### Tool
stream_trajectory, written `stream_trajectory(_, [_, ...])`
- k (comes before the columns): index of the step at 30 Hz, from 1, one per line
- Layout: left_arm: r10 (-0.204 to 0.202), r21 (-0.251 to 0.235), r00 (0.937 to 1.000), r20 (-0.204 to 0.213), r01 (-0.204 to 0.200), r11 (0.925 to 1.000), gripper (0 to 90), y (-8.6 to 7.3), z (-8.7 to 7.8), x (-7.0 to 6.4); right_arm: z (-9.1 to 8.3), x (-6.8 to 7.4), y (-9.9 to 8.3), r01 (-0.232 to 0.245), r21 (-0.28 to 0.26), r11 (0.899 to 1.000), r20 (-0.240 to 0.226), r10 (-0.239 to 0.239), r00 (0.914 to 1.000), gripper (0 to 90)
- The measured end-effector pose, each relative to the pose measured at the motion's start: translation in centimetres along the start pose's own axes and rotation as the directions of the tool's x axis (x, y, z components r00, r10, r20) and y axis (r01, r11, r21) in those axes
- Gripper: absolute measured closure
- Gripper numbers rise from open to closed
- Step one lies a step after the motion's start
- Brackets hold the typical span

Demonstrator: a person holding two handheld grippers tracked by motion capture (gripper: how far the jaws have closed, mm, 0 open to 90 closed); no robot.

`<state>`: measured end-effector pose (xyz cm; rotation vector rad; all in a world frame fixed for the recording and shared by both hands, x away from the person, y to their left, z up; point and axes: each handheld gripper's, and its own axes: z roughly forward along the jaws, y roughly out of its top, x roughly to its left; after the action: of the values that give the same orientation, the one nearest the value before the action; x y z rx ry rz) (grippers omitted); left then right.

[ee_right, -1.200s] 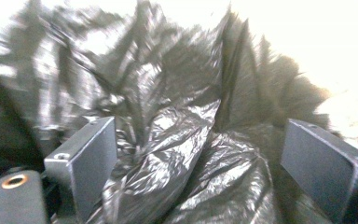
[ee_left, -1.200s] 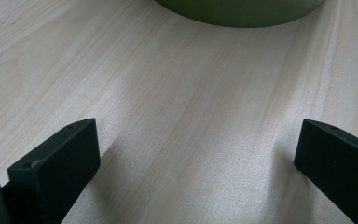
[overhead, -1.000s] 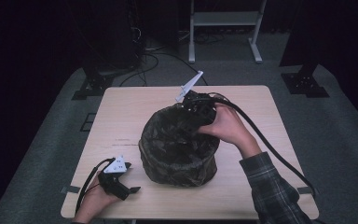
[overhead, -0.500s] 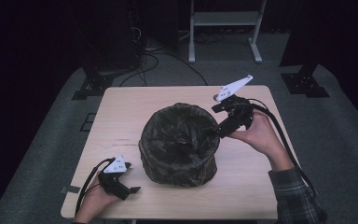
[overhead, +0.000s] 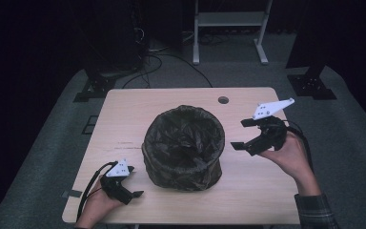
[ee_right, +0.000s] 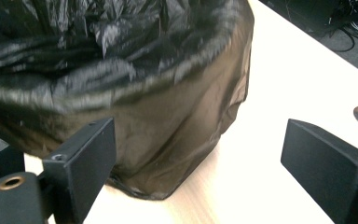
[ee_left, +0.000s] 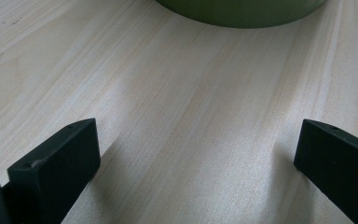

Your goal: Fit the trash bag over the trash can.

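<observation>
A bin lined with a black bin bag (overhead: 183, 143) is seen near the middle of the worktop (overhead: 138, 107), the bag folded down over its rim. The right gripper (overhead: 242, 133) is held above the worktop just beside the bin, toward the right edge, its jaws wide apart and empty. The left gripper (overhead: 131, 181) is rested near the front left corner, jaws likewise spread and holding nothing.

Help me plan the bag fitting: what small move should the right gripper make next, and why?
Probably bring the right gripper back to the bin's near rim and pinch the bag there. Its jaws stand open and apart from the bag, while the film looks loose and crumpled over the bin; the left gripper rests open on the table.
</observation>
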<state>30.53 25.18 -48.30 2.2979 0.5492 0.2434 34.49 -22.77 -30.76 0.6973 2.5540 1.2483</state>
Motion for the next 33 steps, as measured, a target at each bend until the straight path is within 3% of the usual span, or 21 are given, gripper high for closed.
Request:
stream_trajectory(8, [0.000,0.000,1.0000,0.000,0.000,1.0000,0.0,0.0,0.0,0.0,0.6,0.5,-2.9,-0.013,-0.041,0.999,0.017,0.013,0.9998,9.0])
stream_trajectory(19, [-0.001,-0.001,1.0000,0.000,0.001,1.0000,0.0,0.0,0.0,0.0,3.2,2.0,-5.9,-0.007,-0.064,0.998,-0.027,0.005,0.9996,9.1])
stream_trajectory(27, [-0.002,-0.001,1.0000,0.000,0.002,1.0000,0.0,0.0,0.0,0.0,4.7,2.5,-7.8,-0.020,-0.057,0.998,-0.049,0.017,0.9986,9.3])
stream_trajectory(33, [-0.001,-0.001,1.0000,0.000,0.001,1.0000,0.0,0.0,0.0,0.0,6.1,2.7,-9.3,-0.031,-0.025,0.999,-0.040,0.030,0.9987,9.4])
